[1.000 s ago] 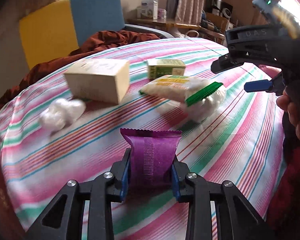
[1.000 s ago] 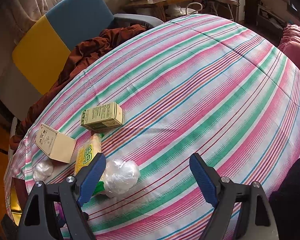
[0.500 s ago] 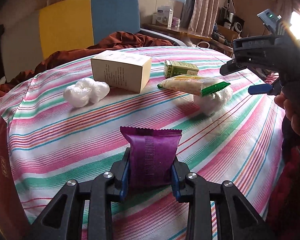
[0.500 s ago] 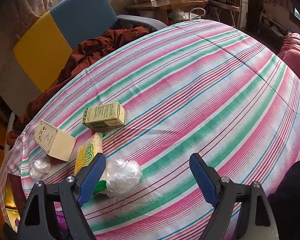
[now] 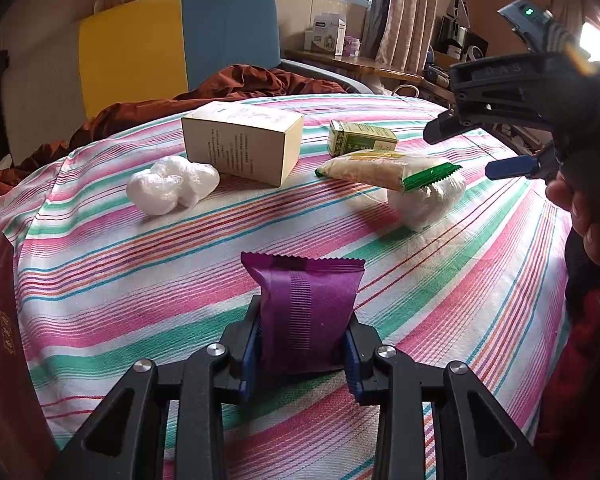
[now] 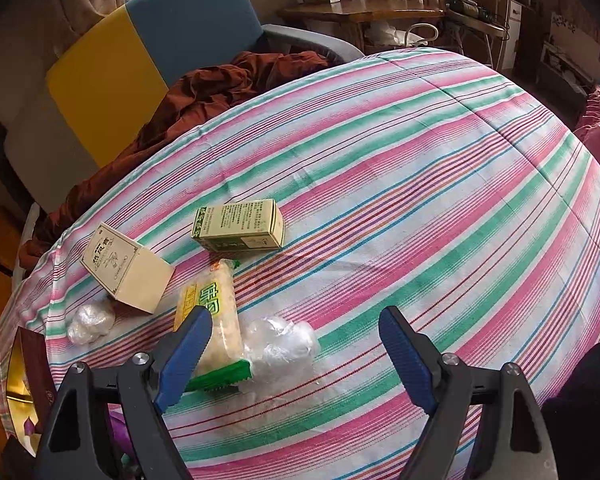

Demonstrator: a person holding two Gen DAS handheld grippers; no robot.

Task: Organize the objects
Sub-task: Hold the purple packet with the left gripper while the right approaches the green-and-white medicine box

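My left gripper (image 5: 302,340) is shut on a purple snack packet (image 5: 305,312) and holds it upright just above the striped tablecloth (image 5: 100,280). Beyond it lie a cream box (image 5: 242,144), a green box (image 5: 360,142), a yellow-green noodle packet (image 5: 384,168) resting on a white plastic ball (image 5: 428,204), and another white plastic wad (image 5: 172,184). My right gripper (image 6: 296,344) is open and empty, hovering above the noodle packet (image 6: 216,316) and plastic ball (image 6: 280,344). It shows at the right of the left wrist view (image 5: 496,144).
A dark red box (image 5: 0,340) stands at the table's left edge. A yellow and blue chair (image 5: 180,40) with brown cloth (image 5: 236,84) is behind the table. A wooden side table (image 6: 360,12) with clutter stands farther back.
The left gripper with the purple packet has swung left, bringing the dark red box at the table edge into view. The right gripper stays open, shifted slightly.
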